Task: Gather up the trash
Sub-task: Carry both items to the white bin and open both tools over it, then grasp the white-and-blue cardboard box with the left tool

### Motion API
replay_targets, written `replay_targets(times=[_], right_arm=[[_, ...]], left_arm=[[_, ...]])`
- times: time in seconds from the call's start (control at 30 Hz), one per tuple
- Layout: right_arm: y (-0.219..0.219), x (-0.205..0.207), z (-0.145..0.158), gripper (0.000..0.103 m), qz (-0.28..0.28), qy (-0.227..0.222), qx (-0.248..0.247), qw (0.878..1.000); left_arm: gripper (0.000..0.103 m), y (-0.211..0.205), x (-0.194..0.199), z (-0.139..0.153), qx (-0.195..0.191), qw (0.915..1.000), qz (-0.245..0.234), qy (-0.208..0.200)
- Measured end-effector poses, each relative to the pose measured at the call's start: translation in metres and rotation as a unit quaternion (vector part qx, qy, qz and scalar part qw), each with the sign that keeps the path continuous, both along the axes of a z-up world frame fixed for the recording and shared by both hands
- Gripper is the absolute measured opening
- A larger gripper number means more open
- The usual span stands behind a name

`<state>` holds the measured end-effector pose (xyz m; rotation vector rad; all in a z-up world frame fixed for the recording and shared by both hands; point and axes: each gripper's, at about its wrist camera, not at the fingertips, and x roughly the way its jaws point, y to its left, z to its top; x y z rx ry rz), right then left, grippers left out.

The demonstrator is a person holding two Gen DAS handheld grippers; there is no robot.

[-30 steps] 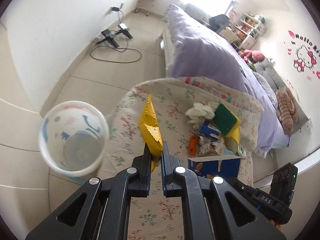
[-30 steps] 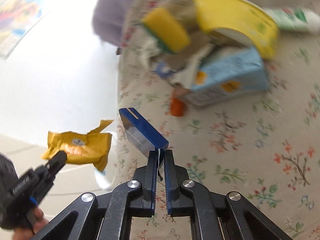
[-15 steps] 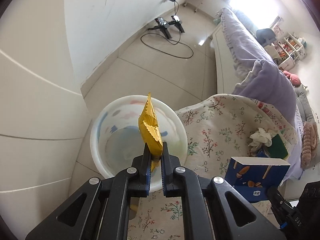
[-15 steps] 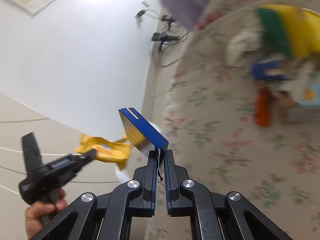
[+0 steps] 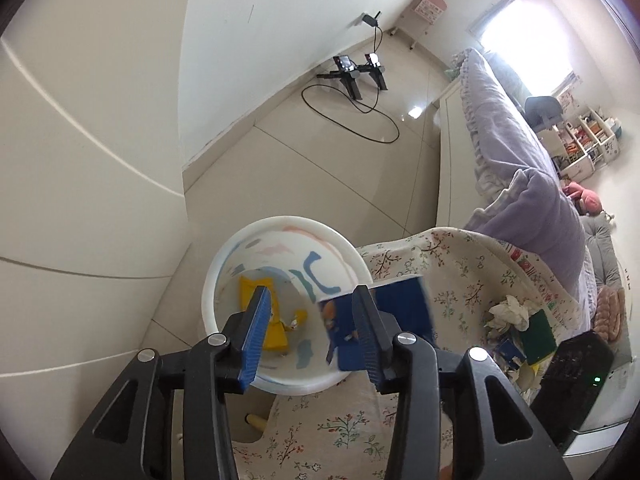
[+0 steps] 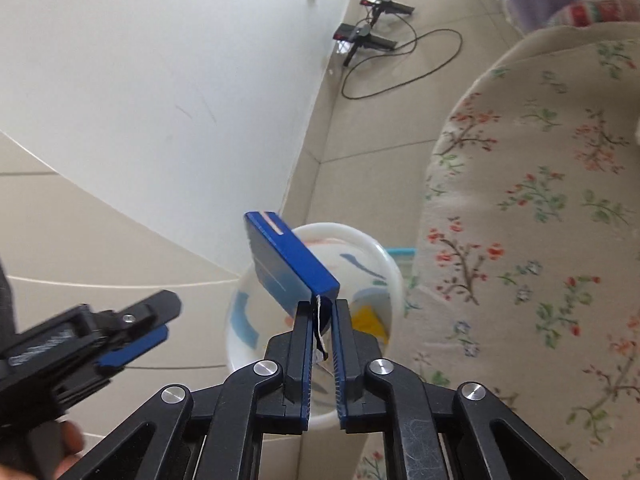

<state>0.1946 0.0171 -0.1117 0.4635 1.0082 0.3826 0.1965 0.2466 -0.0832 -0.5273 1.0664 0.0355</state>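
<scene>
A white waste bin [image 5: 280, 304] with coloured marks stands on the floor beside the flowered table [image 5: 460, 272]. A yellow wrapper [image 5: 276, 332] lies inside it, also seen in the right wrist view [image 6: 370, 320]. My left gripper [image 5: 310, 334] is open and empty above the bin. My right gripper [image 6: 322, 312] is shut on a flat blue box [image 6: 284, 260] and holds it over the bin's [image 6: 372, 248] rim; the box also shows in the left wrist view [image 5: 384, 320]. The left gripper [image 6: 132, 332] shows at the left of the right wrist view.
A trash pile with crumpled tissue [image 5: 508, 312] and a green sponge [image 5: 538, 336] sits on the flowered table at the right. A bed with a purple cover [image 5: 528, 184] lies beyond. Black stands and a cable [image 5: 356, 80] lie on the tile floor near the white wall.
My left gripper opened and the yellow wrapper dropped into the bin. My right gripper carried the blue box from over the table to over the bin.
</scene>
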Motion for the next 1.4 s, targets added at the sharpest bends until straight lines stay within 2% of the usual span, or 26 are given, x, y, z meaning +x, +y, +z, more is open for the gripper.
replay_targets(times=[0.03, 0.07, 0.1, 0.13, 0.17, 0.23, 0.33, 0.43, 0.5, 0.6, 0.77, 0.87, 0.97, 1.07, 1.27, 1.4], right_arm=[[0.008, 0.003, -0.003, 0.015, 0.006, 0.006, -0.013, 1.0], [0.012, 0.006, -0.007, 0.026, 0.007, 0.011, -0.027, 1.0], [0.017, 0.006, -0.009, 0.031, 0.011, 0.012, -0.04, 0.999], [0.018, 0.005, -0.01, 0.041, 0.014, 0.008, -0.045, 0.999], [0.017, 0.003, -0.01, 0.045, 0.014, 0.005, -0.047, 0.999], [0.009, -0.005, -0.005, 0.045, 0.013, 0.001, -0.049, 0.999], [-0.011, -0.014, 0.005, 0.045, 0.013, -0.006, -0.069, 0.998], [-0.042, -0.028, 0.022, 0.046, 0.002, -0.017, -0.078, 0.997], [-0.069, -0.036, 0.036, 0.047, -0.013, -0.019, -0.078, 0.997], [-0.112, -0.048, 0.056, 0.051, -0.036, -0.03, -0.093, 0.995], [-0.198, -0.067, 0.081, 0.061, -0.102, -0.042, -0.097, 0.989], [-0.247, -0.076, 0.079, 0.064, -0.157, -0.043, -0.097, 0.982], [-0.292, -0.084, 0.061, 0.064, -0.203, -0.021, -0.084, 0.975], [-0.331, -0.088, 0.046, 0.064, -0.237, 0.003, -0.039, 0.971], [-0.366, -0.092, 0.03, 0.064, -0.271, 0.027, -0.025, 0.962], [-0.379, -0.094, 0.027, 0.064, -0.281, 0.031, -0.022, 0.959]], left_arm=[[0.045, 0.0, -0.001, 0.002, 0.001, 1.0, 0.002, -0.002], [0.045, 0.0, -0.002, 0.004, 0.001, 1.0, 0.005, -0.002], [0.045, 0.0, -0.003, 0.005, 0.001, 1.0, 0.008, -0.002], [0.045, -0.001, -0.004, 0.006, -0.002, 0.9999, 0.01, -0.004], [0.045, -0.003, -0.005, 0.008, -0.003, 0.9999, 0.011, -0.007], [0.045, -0.01, -0.007, 0.013, 0.003, 0.9999, 0.006, -0.015], [0.049, -0.03, -0.009, 0.022, 0.032, 0.9992, -0.009, -0.021], [0.049, -0.052, -0.013, 0.028, 0.028, 0.9984, -0.039, -0.03], [0.049, -0.073, -0.014, 0.033, 0.028, 0.9967, -0.066, -0.037], [0.049, -0.111, -0.018, 0.041, 0.049, 0.9924, -0.103, -0.046], [0.049, -0.171, -0.023, 0.045, 0.043, 0.9855, -0.155, -0.053], [0.049, -0.211, -0.023, 0.041, 0.049, 0.9776, -0.197, -0.056], [0.049, -0.251, -0.02, 0.033, 0.063, 0.9707, -0.226, -0.051], [0.049, -0.288, -0.016, 0.024, 0.074, 0.9624, -0.256, -0.052], [0.05, -0.353, -0.005, 0.008, 0.104, 0.9425, -0.309, -0.071], [0.05, -0.383, 0.006, -0.016, 0.134, 0.9317, -0.332, -0.06]])
